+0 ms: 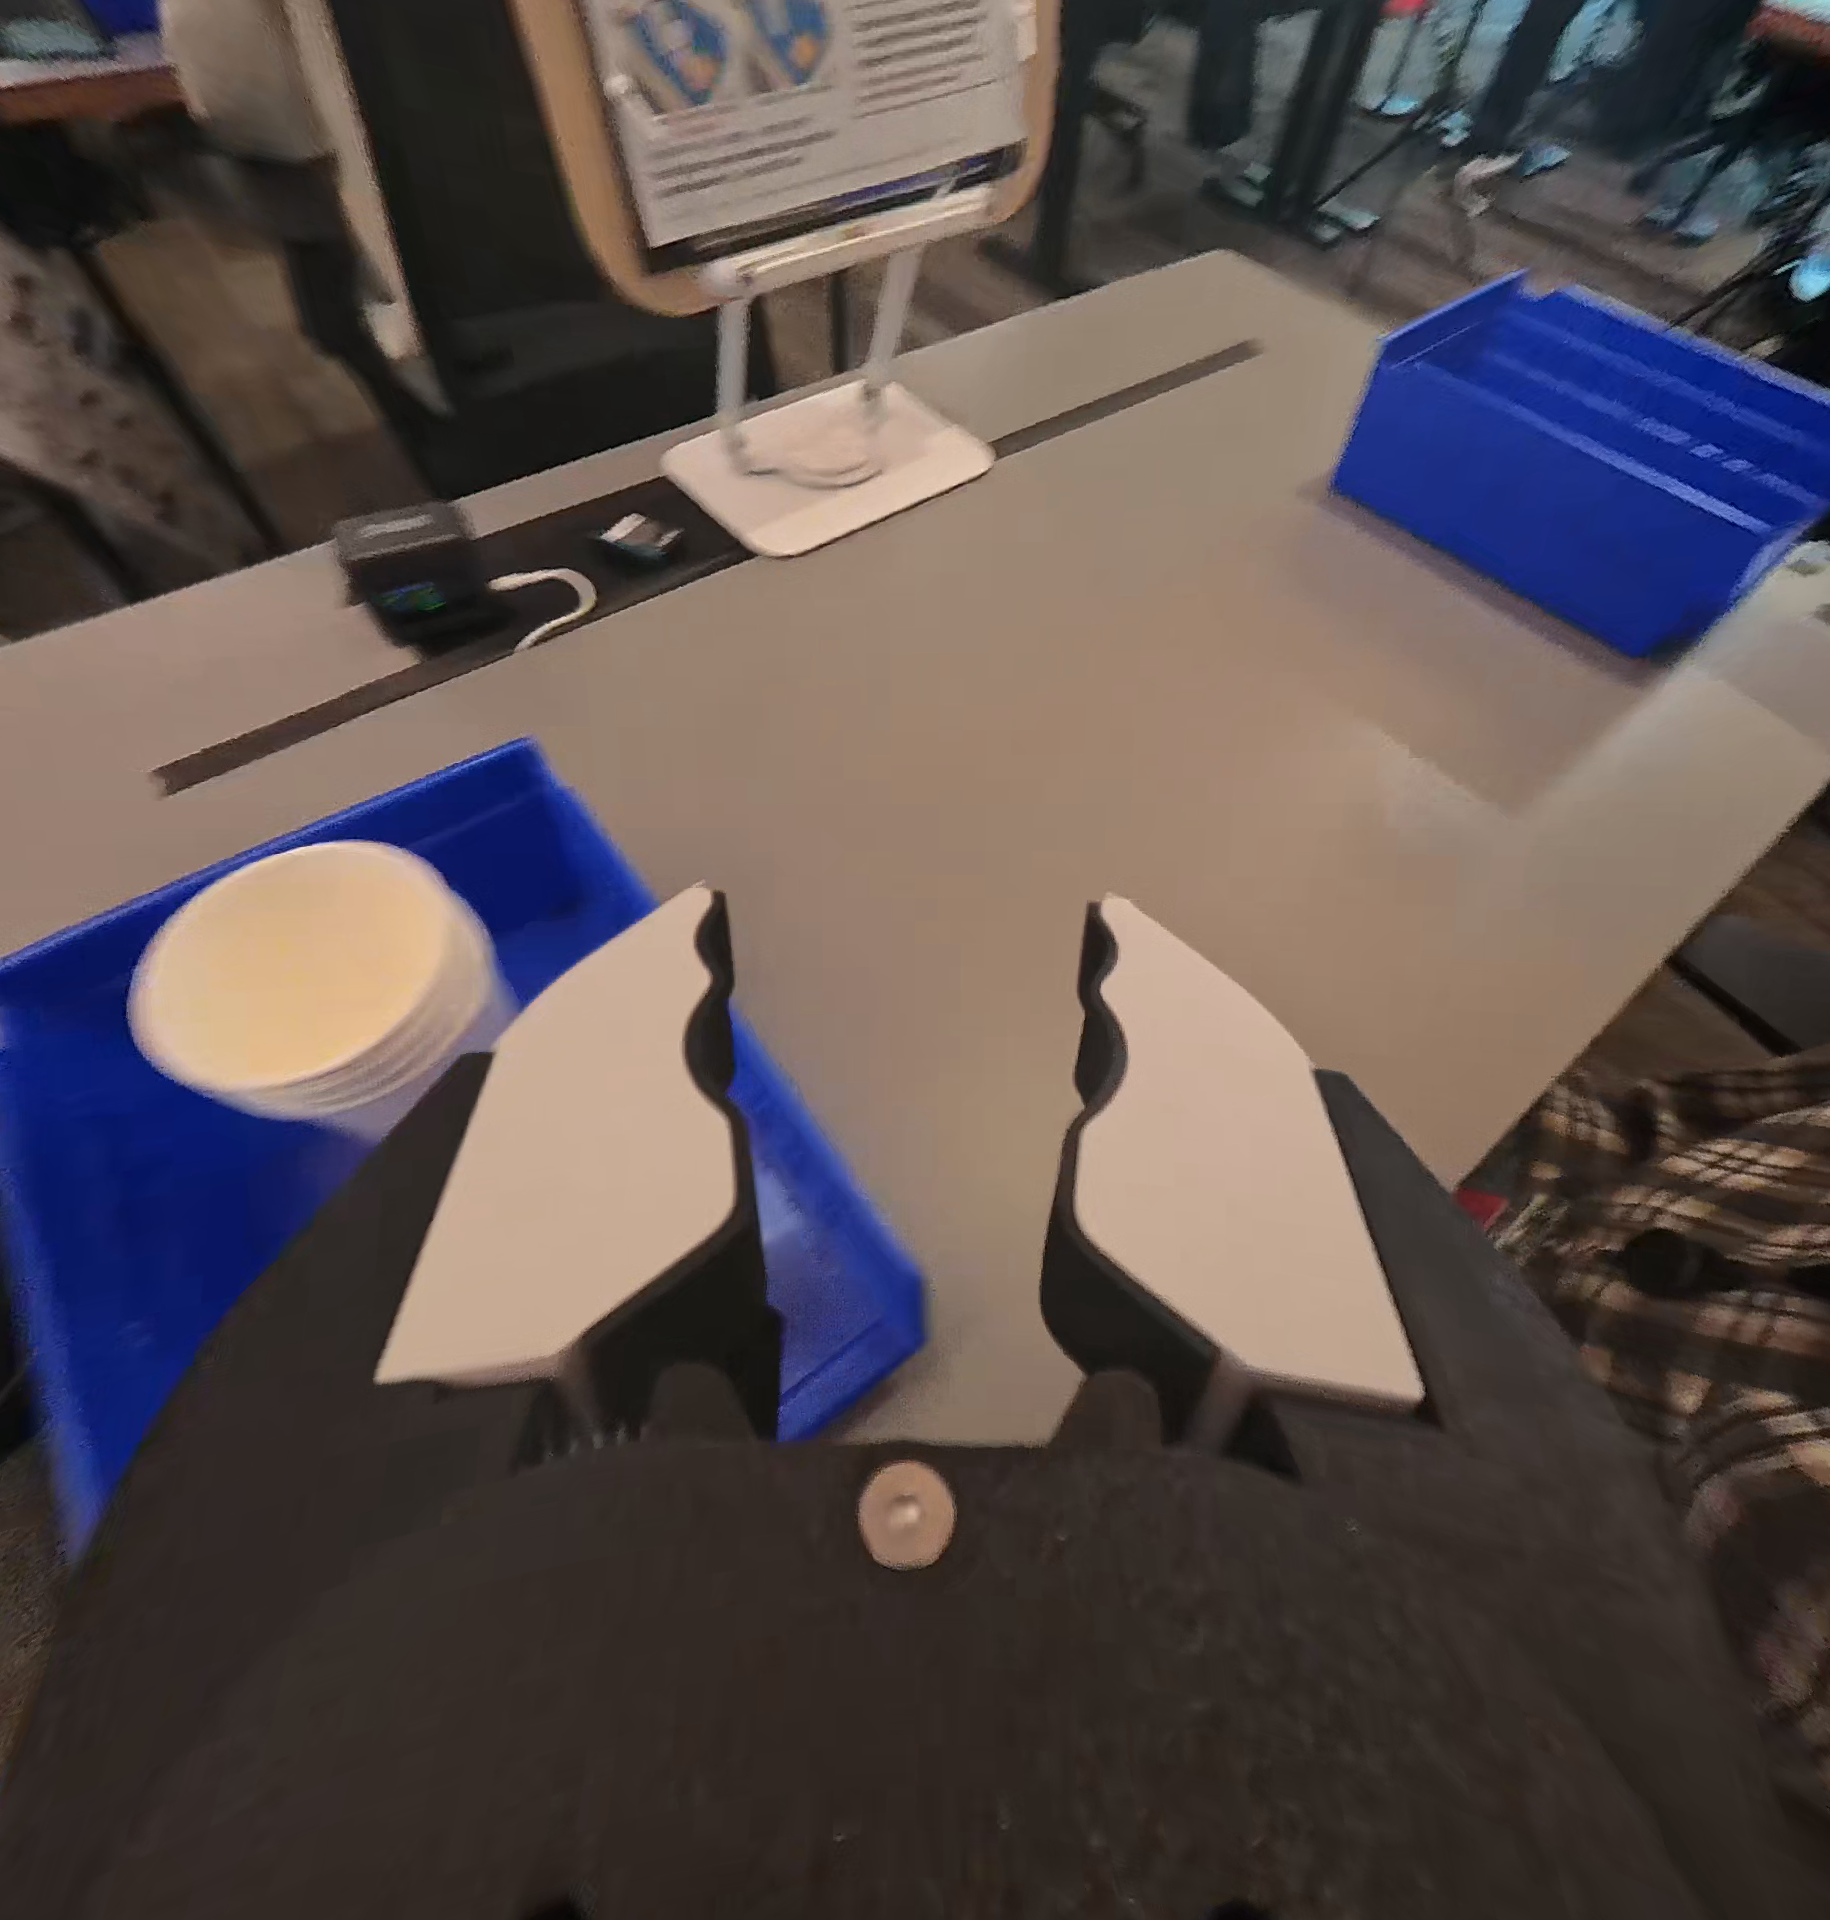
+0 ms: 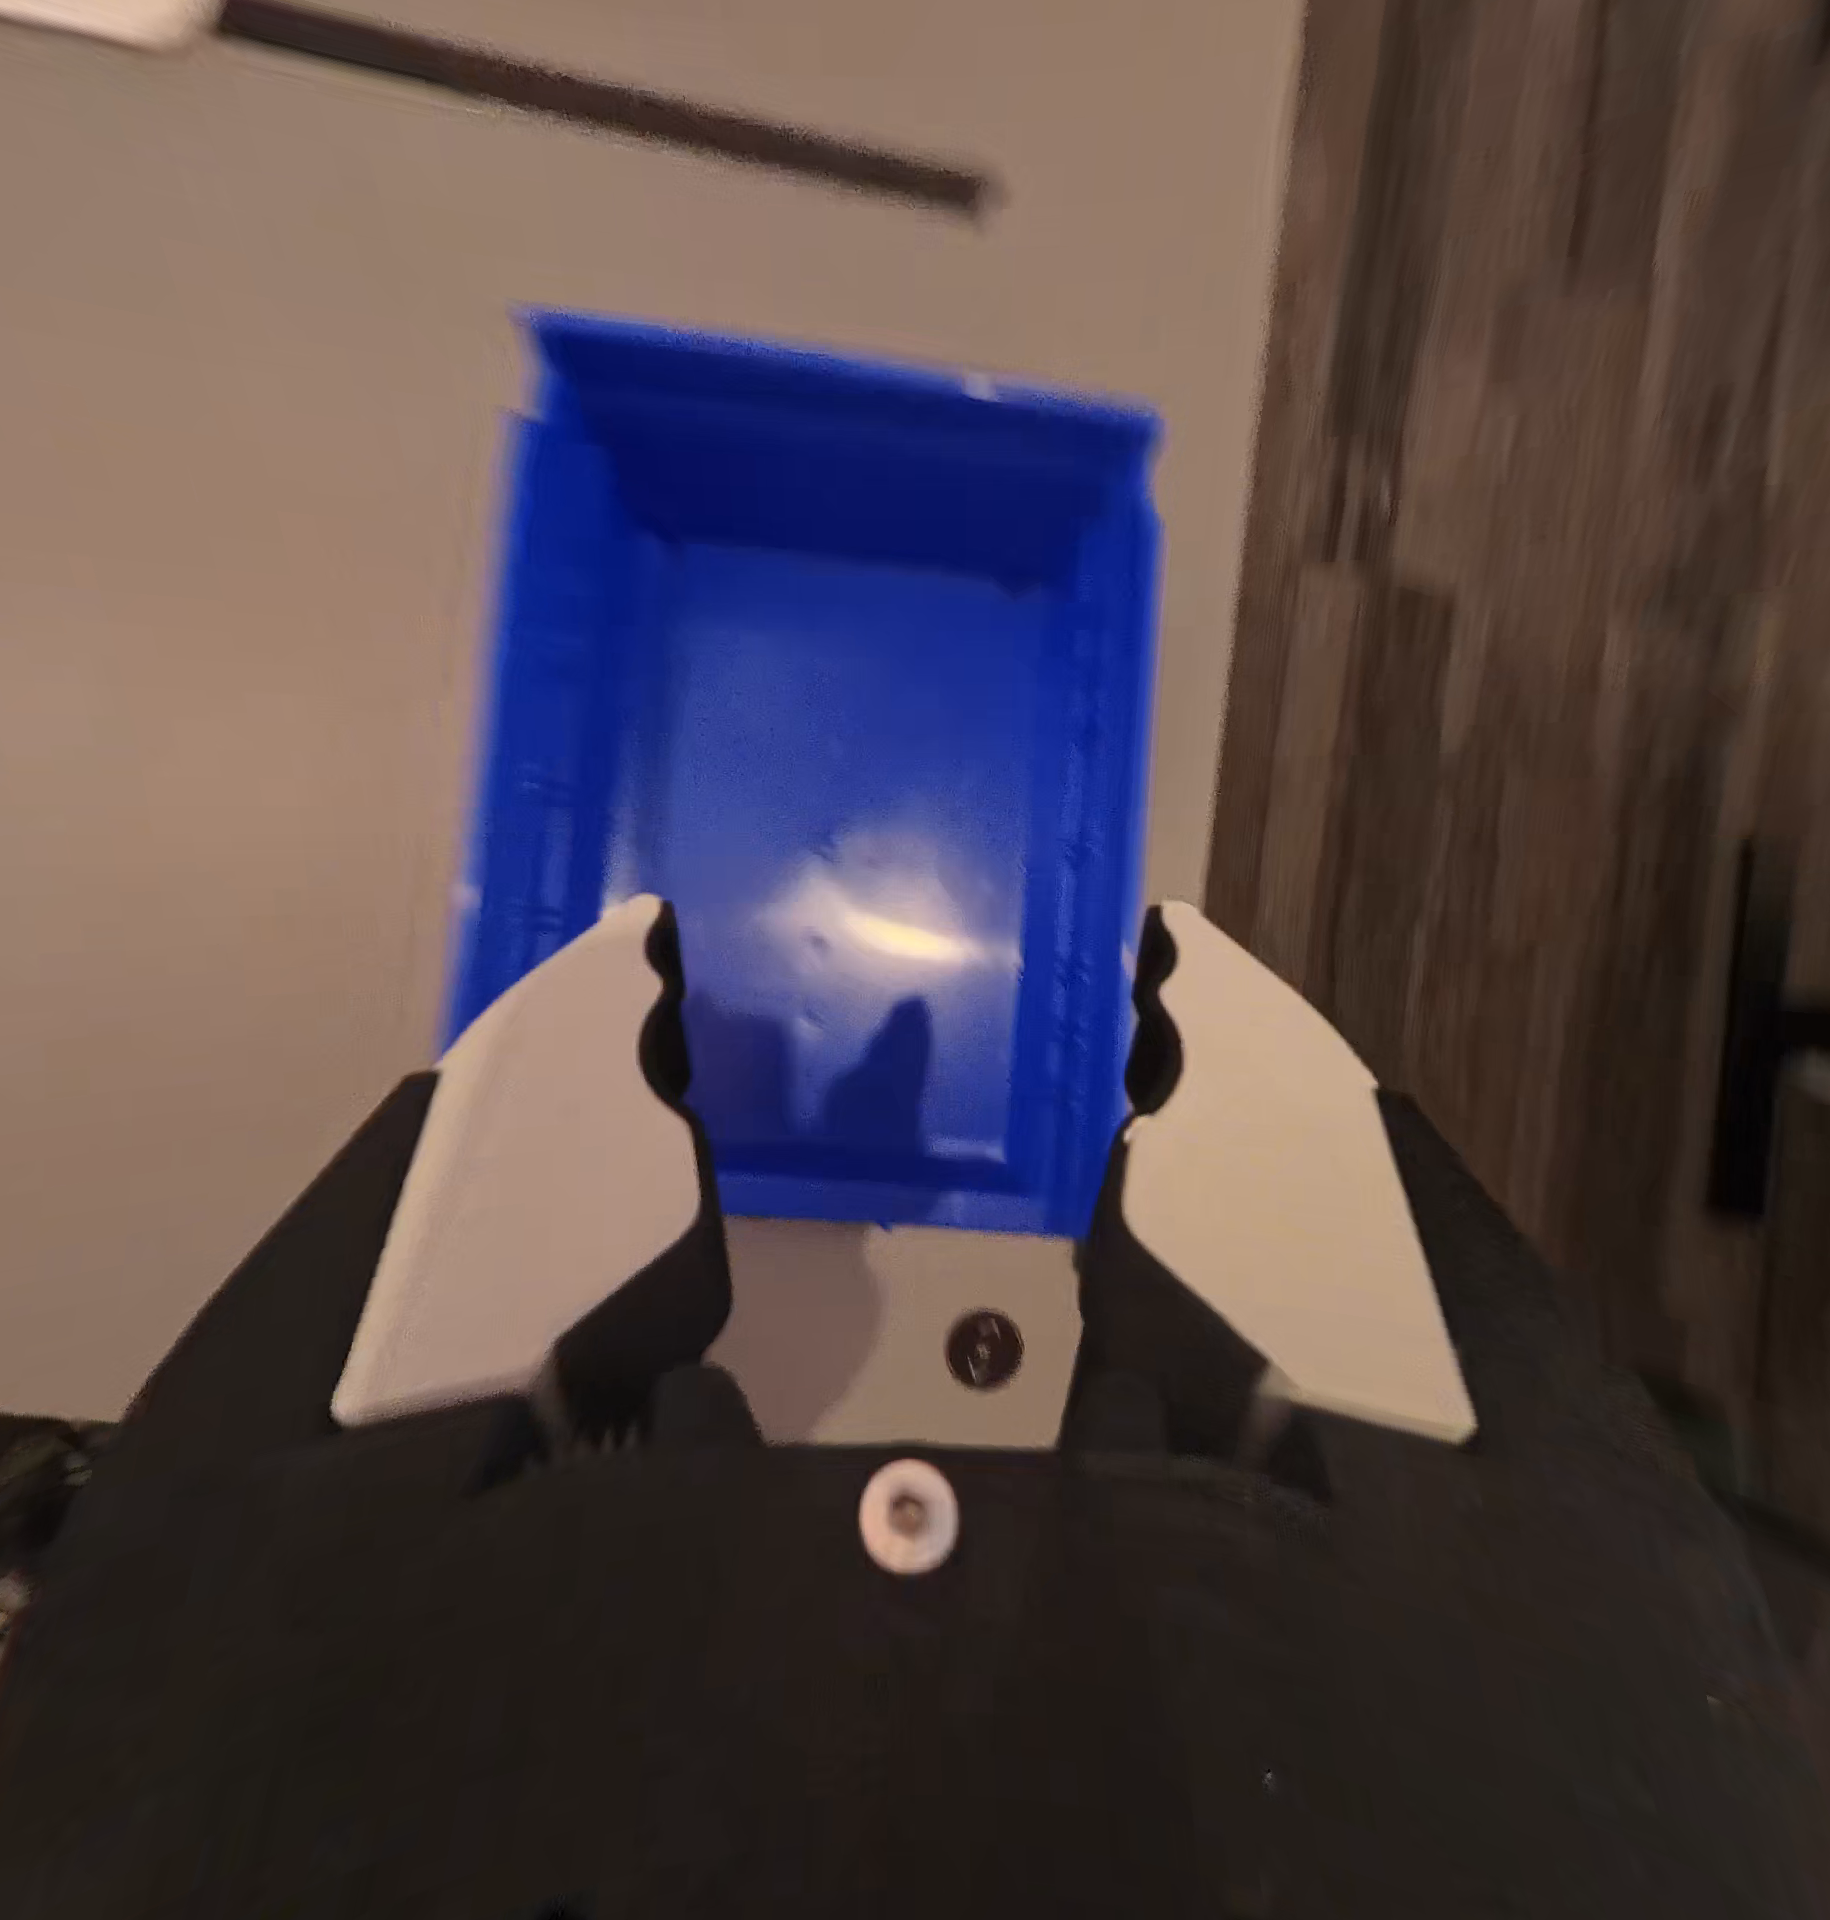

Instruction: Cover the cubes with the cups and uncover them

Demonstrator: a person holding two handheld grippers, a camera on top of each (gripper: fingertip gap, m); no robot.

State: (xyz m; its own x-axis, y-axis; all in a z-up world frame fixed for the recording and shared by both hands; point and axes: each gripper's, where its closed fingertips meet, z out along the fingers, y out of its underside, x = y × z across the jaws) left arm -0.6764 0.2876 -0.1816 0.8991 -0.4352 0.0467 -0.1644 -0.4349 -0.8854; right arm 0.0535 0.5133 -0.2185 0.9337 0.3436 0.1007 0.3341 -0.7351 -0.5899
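A stack of white paper cups (image 1: 303, 982) stands mouth-up in a blue bin (image 1: 90, 1247) at the near left of the grey table (image 1: 994, 727). My left gripper (image 1: 903, 914) is open and empty, held above the table just right of that bin. A second blue bin (image 1: 1576, 488) sits at the far right. In the right wrist view my right gripper (image 2: 906, 925) is open and empty, hovering over that bin (image 2: 568, 727), whose floor looks bare. No cubes show in either view.
A white stand (image 1: 828, 473) holding a paper sheet stands at the table's far edge, beside a black device (image 1: 412, 571) with a white cable. A dark slot (image 1: 682, 561) runs across the table. A plaid cloth (image 1: 1721, 1299) lies off the table's right edge.
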